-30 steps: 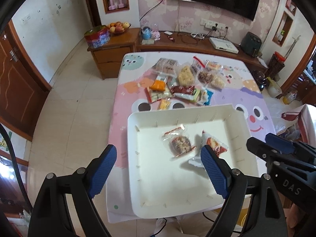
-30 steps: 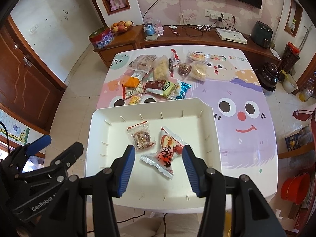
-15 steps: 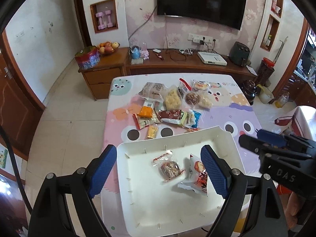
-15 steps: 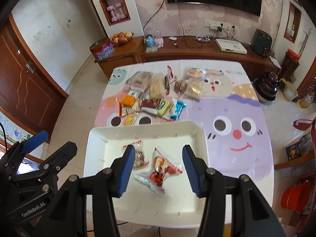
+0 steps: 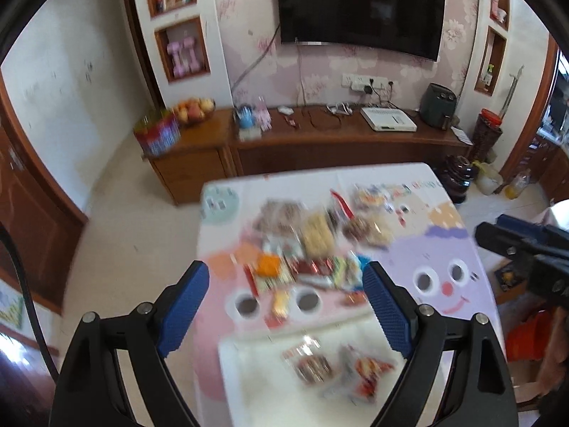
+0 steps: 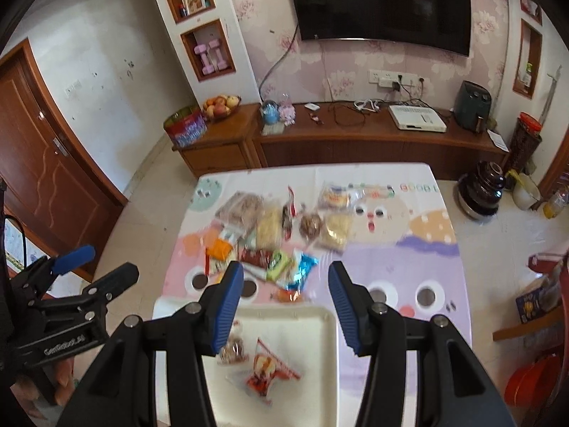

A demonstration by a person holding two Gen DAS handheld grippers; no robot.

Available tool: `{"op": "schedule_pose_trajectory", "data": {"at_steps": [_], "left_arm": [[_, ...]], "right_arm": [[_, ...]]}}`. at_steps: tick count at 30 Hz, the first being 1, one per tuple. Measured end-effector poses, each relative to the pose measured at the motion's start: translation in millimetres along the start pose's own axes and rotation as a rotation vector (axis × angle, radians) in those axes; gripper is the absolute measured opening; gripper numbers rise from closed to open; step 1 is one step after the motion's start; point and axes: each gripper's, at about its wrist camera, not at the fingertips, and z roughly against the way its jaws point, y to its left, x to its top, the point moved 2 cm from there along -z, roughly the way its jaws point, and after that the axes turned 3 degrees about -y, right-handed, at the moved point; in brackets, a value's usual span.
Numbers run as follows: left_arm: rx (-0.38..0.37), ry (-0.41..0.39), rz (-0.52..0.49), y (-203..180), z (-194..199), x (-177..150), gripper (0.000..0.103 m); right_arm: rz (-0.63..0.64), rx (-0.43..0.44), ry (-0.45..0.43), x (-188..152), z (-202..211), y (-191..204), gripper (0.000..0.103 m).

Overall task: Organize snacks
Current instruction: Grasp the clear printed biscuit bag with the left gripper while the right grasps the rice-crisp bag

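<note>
A white tray (image 6: 306,323) lies at the near end of the table and holds a clear packet of brown snacks (image 6: 233,348) and a red-orange packet (image 6: 265,372). It also shows, blurred, in the left wrist view (image 5: 256,373). A pile of mixed snack packets (image 6: 281,235) lies on the cartoon tablecloth beyond the tray. My left gripper (image 5: 286,300) is open and empty, high above the tray's far edge. My right gripper (image 6: 286,293) is open and empty, also high above the tray's far rim.
The table (image 6: 419,259) has a pastel cartoon cloth. A long wooden sideboard (image 6: 355,138) stands behind it with a fruit bowl (image 6: 220,105), a red tin (image 6: 186,130) and a white box (image 6: 416,121). A dark pot (image 6: 480,192) sits on the floor at right.
Both grippers have risen and tilted up and back from the tray, so the tray has dropped low in view and the wall and television show. Both stay open and empty.
</note>
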Motion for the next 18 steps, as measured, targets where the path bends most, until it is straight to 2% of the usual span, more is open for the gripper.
{"op": "schedule_pose_trajectory", "data": {"at_steps": [2,4,9,13,18], "left_arm": [[0.011,-0.01,-0.019,1.1,-12.8,20.9,0.095],[0.003,-0.007,-0.024,4.1,-28.2,37.6,0.096],[-0.028,0.061,-0.043,10.8,-94.6,74.7,0.098],[-0.059,0.173,-0.03,14.3,-157.7,79.6,0.098],[-0.051,0.321,-0.009,21.8,-241.4,63.5,0.098]], "right_arm": [[-0.001,0.01,-0.004,15.0,-5.4,-6.7,0.059],[0.013,-0.002,-0.01,31.8,-15.8,-13.4,0.061],[0.009,-0.01,0.024,63.1,-61.6,-30.2,0.063],[-0.004,-0.034,0.104,76.3,-121.7,-47.1,0.063],[-0.041,-0.062,0.248,65.0,-200.5,-71.3,0.063]]}}
